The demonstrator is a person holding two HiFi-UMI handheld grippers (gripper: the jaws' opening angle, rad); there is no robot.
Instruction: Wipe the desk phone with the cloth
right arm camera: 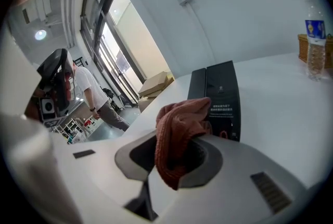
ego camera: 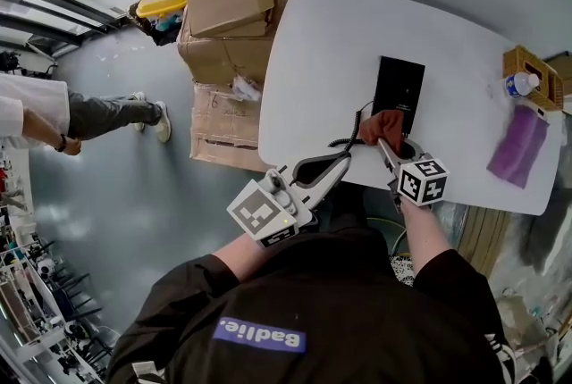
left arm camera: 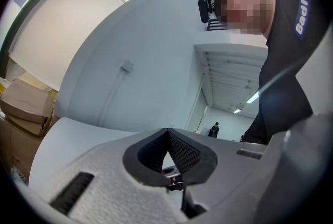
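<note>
A person stands at a white table (ego camera: 322, 52) with a two-jaw gripper in each hand. The desk phone (ego camera: 399, 87) is a flat, black, rectangular set lying towards the middle of the table. Its handset sits along one long side, and its dark coiled cord (ego camera: 347, 139) trails off the near end towards the person. The right gripper (ego camera: 386, 144) is clamped on a rust-red knitted cloth (ego camera: 382, 127), which is bunched into a soft lump that bulges out over the jaws. The cloth hangs at the phone's near end, and I cannot tell whether it touches the phone. The left gripper (ego camera: 340, 161) hovers just beside the cord, left of the cloth. Its jaws are pressed together at the tips with nothing between them. Well off to the right, a purple cloth (ego camera: 518, 146) lies near the table edge, below a wicker basket (ego camera: 529, 62) and a water bottle (ego camera: 521, 85). Cardboard boxes (ego camera: 228, 16) are stacked on the floor beyond the left side of the table.
</note>
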